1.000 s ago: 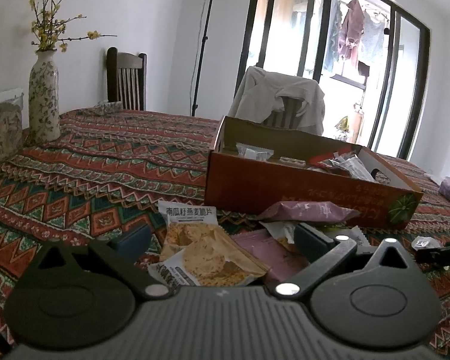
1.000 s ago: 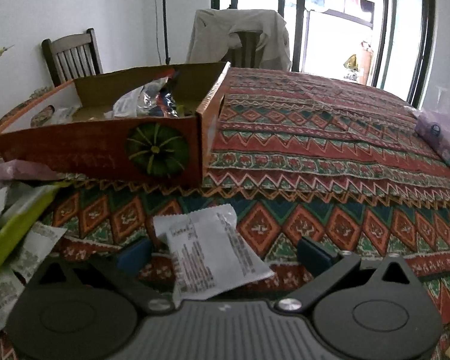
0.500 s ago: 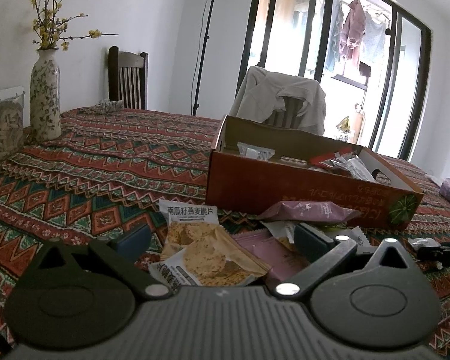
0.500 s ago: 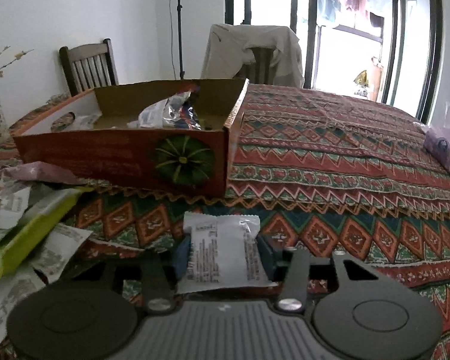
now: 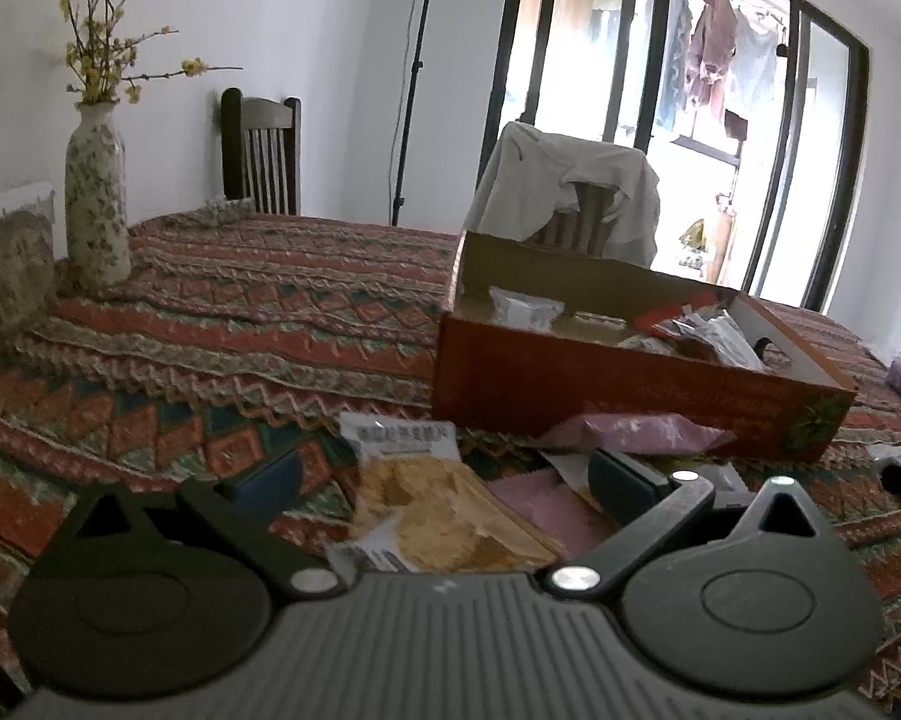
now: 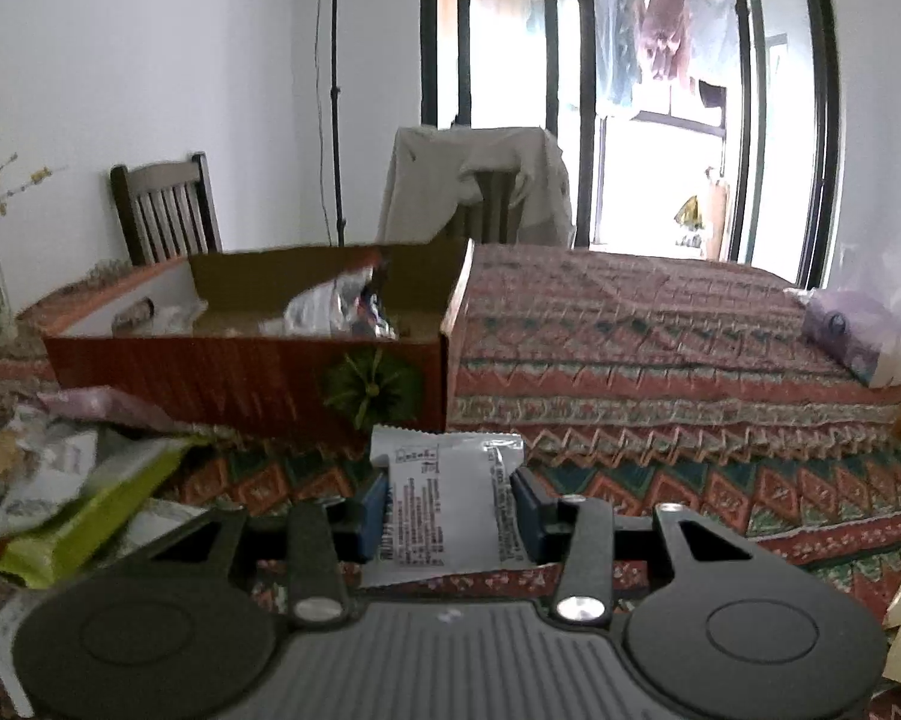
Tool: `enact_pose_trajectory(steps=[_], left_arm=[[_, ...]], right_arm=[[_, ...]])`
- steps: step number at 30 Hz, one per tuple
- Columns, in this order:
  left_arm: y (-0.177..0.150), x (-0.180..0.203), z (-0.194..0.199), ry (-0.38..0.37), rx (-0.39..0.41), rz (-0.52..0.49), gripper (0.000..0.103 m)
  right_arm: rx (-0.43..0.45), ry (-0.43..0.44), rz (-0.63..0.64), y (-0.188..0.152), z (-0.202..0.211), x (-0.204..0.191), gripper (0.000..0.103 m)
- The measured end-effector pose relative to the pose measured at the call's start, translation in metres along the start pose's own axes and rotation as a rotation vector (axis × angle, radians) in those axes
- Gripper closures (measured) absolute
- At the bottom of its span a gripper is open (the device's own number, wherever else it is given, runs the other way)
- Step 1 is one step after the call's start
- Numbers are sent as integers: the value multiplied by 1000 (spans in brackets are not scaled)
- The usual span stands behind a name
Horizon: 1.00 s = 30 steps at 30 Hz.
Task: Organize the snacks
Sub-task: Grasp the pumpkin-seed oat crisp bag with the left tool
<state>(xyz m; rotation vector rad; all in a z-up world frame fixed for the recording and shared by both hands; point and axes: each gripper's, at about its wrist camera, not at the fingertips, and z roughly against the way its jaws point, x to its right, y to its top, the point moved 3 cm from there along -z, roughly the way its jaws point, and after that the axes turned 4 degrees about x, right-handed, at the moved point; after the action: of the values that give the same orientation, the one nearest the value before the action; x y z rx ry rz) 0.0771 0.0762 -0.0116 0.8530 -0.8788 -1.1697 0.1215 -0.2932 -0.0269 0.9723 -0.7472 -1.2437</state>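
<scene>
Right gripper (image 6: pixel 450 507) jaws newly clamped on white packet (image 6: pixel 444 504), lifted toward box (image 6: pixel 240 378); left gripper (image 5: pixel 444 474) jaws apart above cracker packet (image 5: pixel 432 504)

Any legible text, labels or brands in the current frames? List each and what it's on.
None can be read.
White packet in the right hand-held gripper: fine print, too small.
Cracker packet header: blurred.
Orange box front: faint print, illegible.

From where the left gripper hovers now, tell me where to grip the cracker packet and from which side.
Grip the cracker packet across its two long side edges, near the middle, coming down from above and from the near end. It lies flat on the tablecloth, lengthwise between the open fingers of the left gripper, so they already flank those edges.
</scene>
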Motion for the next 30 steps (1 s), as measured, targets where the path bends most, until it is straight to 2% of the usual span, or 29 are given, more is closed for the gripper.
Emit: enact_pose_trajectory(steps=[5, 12, 20, 25, 28, 30], left_arm=[[6, -6, -5, 4, -67, -37, 0], [2, -14, -34, 44, -167, -57, 0], [16, -16, -77, 157, -232, -5, 0], [16, -8, -96, 189, -279, -50, 1], [12, -3, -101, 166, -310, -46, 10], [10, 0, -99, 167, -302, -58, 17]], right_arm=[[29, 11, -10, 1, 8, -2, 61], [21, 9, -16, 0, 3, -2, 60], [18, -1, -16, 0, -4, 0, 60], [11, -1, -28, -2, -8, 4, 60], [7, 7, -33, -4, -10, 6, 60], [5, 13, -36, -4, -11, 6, 60]])
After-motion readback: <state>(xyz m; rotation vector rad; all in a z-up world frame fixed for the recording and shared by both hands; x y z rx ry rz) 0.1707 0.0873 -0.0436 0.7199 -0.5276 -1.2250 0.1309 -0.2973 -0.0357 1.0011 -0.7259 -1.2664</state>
